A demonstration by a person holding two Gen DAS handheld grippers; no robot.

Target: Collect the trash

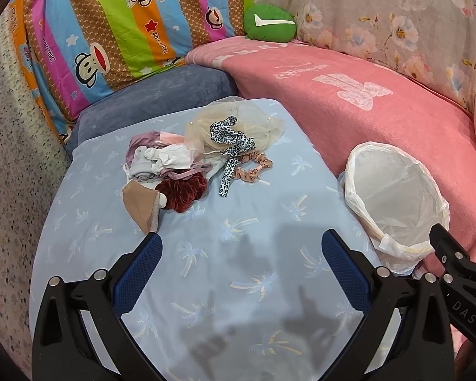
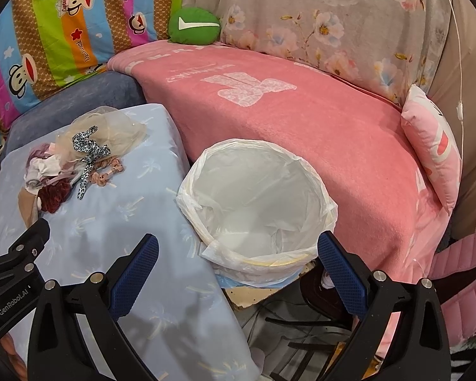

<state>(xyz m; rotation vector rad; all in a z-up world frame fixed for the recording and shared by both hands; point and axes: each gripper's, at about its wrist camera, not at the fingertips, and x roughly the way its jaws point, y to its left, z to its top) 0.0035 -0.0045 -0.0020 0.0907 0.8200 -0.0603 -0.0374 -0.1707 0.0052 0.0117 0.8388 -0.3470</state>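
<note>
Ahead of both your claws a pink blanket (image 2: 301,133) covers the couch, backed by a floral sheet (image 2: 333,16) and a striped cartoon quilt (image 1: 111,25). Below your left gripper (image 1: 241,254) lies the pale blue palm-print cover (image 1: 238,270); its jaws stand wide, holding nothing. Your right gripper (image 2: 238,254), equally wide and bare, hovers at the near rim of the white-lined bin (image 2: 257,200). The trash pile (image 1: 193,158) of rags and scrunchies sits ahead-left of your left claw.
</note>
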